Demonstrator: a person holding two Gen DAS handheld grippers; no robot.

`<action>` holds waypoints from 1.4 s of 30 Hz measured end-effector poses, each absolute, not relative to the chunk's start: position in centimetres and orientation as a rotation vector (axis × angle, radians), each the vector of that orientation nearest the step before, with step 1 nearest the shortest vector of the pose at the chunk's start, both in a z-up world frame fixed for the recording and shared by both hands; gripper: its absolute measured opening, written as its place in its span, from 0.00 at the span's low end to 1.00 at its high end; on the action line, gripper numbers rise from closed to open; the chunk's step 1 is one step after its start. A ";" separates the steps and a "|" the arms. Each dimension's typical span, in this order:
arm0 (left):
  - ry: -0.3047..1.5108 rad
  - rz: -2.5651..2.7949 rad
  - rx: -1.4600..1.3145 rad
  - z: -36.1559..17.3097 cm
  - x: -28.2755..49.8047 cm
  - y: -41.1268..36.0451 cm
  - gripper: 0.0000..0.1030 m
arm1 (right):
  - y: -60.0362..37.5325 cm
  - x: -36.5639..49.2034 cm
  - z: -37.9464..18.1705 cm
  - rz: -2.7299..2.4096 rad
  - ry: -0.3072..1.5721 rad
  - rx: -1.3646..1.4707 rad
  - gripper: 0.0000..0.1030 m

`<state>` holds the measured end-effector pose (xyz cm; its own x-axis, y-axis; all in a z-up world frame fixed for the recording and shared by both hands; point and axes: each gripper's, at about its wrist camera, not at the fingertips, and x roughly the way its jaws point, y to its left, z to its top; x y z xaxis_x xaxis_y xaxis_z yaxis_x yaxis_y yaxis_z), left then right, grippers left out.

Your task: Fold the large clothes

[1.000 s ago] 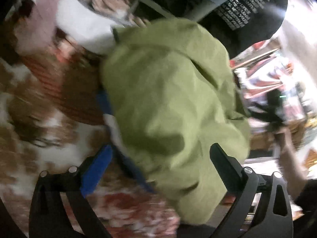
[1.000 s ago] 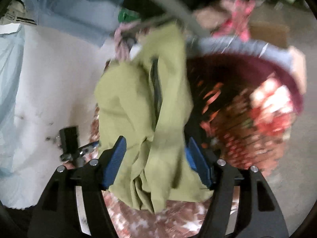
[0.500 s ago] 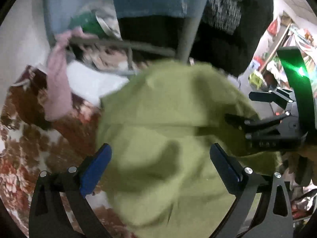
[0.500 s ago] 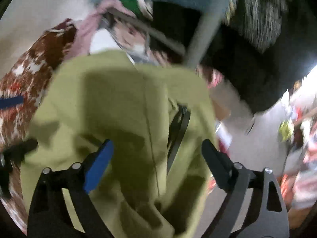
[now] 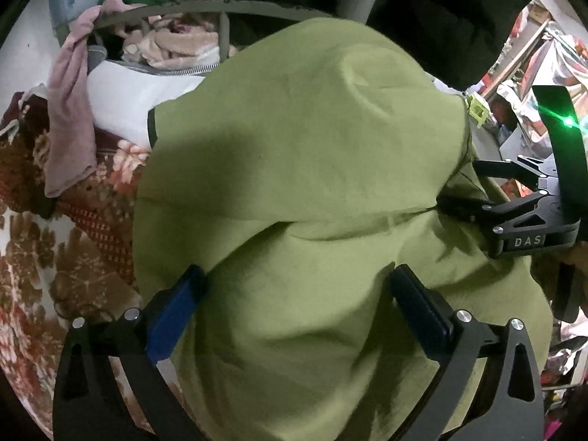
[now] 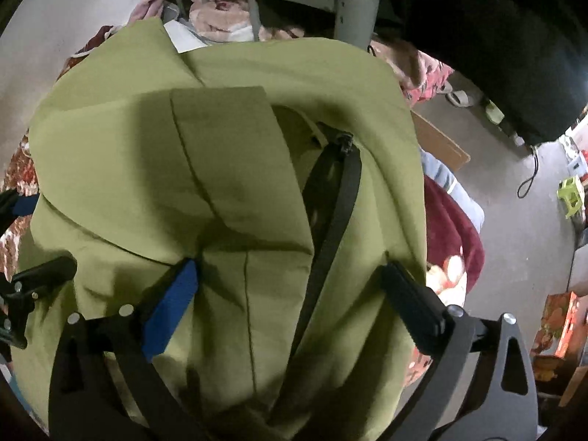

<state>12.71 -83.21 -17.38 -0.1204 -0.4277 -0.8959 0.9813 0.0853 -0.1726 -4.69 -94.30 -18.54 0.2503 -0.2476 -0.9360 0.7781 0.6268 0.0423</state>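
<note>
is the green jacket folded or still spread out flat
Folded, loosely: the green jacket lies bunched in overlapping layers on the floral blanket, one panel lapped over another, its black zipper curving across the folds.

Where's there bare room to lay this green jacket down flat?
Little is free. The floral blanket left of the green jacket shows a bare strip. The grey floor right of it is open. The metal frame behind is crowded with piled clothes.
</note>
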 end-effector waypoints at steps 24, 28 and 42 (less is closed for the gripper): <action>0.870 -1.142 0.625 0.7 6.7 -72.4 0.95 | -80.3 -8.1 -1.0 -1.023 0.963 0.460 0.95; 0.801 -1.071 0.601 2.5 5.5 -69.1 0.95 | -77.4 -10.2 1.3 -1.036 0.883 0.505 0.96; 0.743 -0.855 0.483 6.6 -6.0 -61.1 0.95 | -71.6 -19.0 5.1 -0.864 0.791 0.402 0.95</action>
<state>-5.97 -61.14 6.62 0.4357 -0.4965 -0.7507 0.8125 0.5759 0.0907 -19.02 -71.60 5.14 0.3972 -0.5201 -0.7561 0.7993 0.6008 0.0066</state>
